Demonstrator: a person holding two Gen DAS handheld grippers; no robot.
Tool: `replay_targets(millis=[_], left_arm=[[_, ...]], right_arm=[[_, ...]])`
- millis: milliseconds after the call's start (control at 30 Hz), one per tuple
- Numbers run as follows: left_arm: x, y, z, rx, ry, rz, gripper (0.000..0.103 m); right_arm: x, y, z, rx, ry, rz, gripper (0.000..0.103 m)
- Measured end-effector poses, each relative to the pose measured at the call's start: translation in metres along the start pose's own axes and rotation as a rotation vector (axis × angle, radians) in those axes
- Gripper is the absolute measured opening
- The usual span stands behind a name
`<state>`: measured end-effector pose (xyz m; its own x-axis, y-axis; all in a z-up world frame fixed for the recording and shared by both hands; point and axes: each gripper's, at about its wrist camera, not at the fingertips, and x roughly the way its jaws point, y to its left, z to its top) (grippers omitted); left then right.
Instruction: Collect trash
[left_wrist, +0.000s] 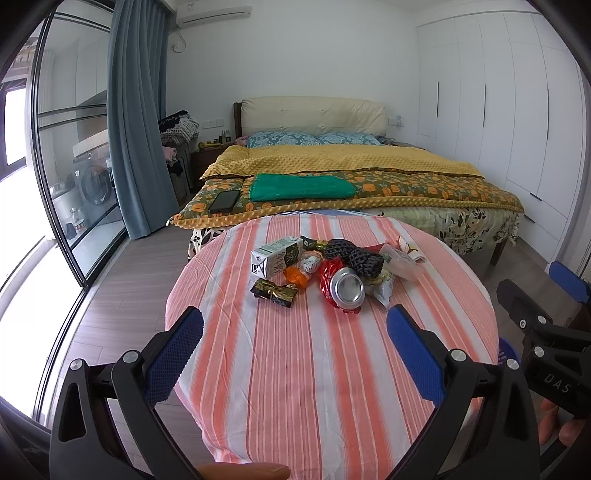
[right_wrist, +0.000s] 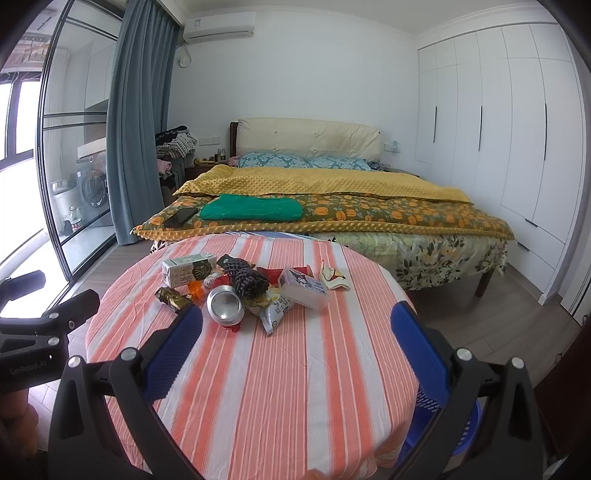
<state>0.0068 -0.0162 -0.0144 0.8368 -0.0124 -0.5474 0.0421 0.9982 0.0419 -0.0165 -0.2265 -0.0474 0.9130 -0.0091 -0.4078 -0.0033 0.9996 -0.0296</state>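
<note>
A heap of trash is found toward the far middle of the round surface covered in an orange-and-white striped cloth (left_wrist: 314, 369). At its near side lies a crushed silver aluminium can (left_wrist: 347, 288), on its side with its end facing forward, resting on a red foil wrapper (left_wrist: 328, 275). A white-and-green drink carton (left_wrist: 275, 257) lies at the far left, and a black-and-gold foil wrapper (left_wrist: 275, 291) sits slightly apart toward the left edge. A clear plastic box (right_wrist: 304, 288) lies on the right.

The left gripper (left_wrist: 295, 356) and right gripper (right_wrist: 297, 352) are both held released and empty, short of the heap. A blue plastic basket (right_wrist: 458, 428) is partly seen below the right edge.

It is judged that outlying, rigid pieces are best taken first. The jaws should be closed across the can's crumpled sides, since light wrappers may be dragged along.
</note>
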Motion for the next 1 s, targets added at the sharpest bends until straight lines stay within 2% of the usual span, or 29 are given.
replay_targets(millis=[1000], left_arm=[[-0.0003, -0.0023, -0.0011, -0.002, 0.0, -0.002, 0.099]], right_arm=[[-0.0006, -0.0002, -0.0003, 0.001, -0.002, -0.002, 0.098]])
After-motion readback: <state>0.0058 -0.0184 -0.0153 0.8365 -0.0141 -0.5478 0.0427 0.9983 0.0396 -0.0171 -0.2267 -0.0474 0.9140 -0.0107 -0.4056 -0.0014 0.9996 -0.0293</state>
